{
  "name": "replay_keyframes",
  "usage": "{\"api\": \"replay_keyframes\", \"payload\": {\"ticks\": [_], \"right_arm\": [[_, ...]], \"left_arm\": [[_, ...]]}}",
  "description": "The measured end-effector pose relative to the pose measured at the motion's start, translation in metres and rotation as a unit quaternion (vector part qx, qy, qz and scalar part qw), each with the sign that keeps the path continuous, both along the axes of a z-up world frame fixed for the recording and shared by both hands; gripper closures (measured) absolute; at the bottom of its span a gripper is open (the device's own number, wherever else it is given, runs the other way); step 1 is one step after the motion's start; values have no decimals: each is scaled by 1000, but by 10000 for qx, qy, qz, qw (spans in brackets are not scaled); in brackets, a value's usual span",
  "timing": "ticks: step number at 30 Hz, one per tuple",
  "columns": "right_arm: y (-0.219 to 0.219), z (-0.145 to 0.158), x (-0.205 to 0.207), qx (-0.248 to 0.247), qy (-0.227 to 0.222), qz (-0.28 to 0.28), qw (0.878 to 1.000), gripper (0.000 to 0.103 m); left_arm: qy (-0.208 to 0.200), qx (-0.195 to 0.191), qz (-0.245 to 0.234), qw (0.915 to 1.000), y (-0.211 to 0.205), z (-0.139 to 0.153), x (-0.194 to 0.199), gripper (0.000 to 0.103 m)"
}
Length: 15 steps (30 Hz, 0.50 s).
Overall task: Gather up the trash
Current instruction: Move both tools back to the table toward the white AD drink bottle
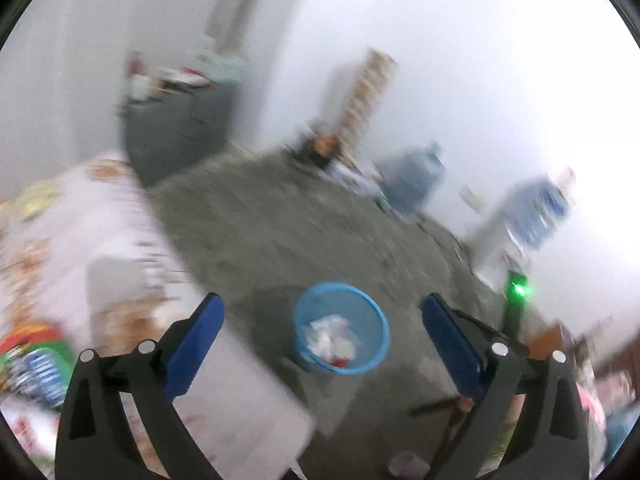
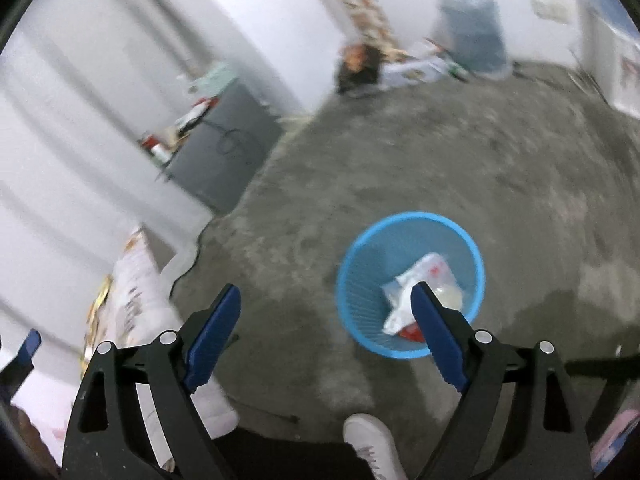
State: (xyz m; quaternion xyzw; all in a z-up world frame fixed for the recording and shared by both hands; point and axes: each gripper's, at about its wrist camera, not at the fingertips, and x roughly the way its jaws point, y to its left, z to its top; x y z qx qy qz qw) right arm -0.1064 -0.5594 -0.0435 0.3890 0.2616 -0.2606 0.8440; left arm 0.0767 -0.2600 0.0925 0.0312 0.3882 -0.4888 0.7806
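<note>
Gaping left gripper [image 1: 322, 316] | blue bin [image 1: 341, 328] rim between fingers | floor [image 1: 280, 220] bare

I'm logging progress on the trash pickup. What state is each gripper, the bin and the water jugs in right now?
Left gripper: open, nothing between its fingers.
Right gripper: open, nothing between its fingers.
Blue bin: upright on the floor, crumpled wrappers lying inside, far from full.
Water jug: upright by the far wall; too blurred to tell its fill.
Second jug: on a white stand, blurred.
</note>
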Motion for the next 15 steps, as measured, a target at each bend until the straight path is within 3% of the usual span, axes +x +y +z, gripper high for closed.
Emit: {"api": "replay_keyframes", "payload": {"ticks": [4,8,11,15], "right_arm": [[27,22,11,-169,-294,497,9982,20],[53,35,30,-264,-399,1056,9933,20],[76,42,45,-334,-373,1437,9883,20],[107,49,58,-390,-344,1882,9807,20]], "left_arm": [[-336,-318,1006,9938,96,23,15,6],[-647,-482,1949,9775,192,35,19,6],[-647,-552,2417,9666,250,28,14,6],[-542,-490,2707,9599,290,11,3,6]]}}
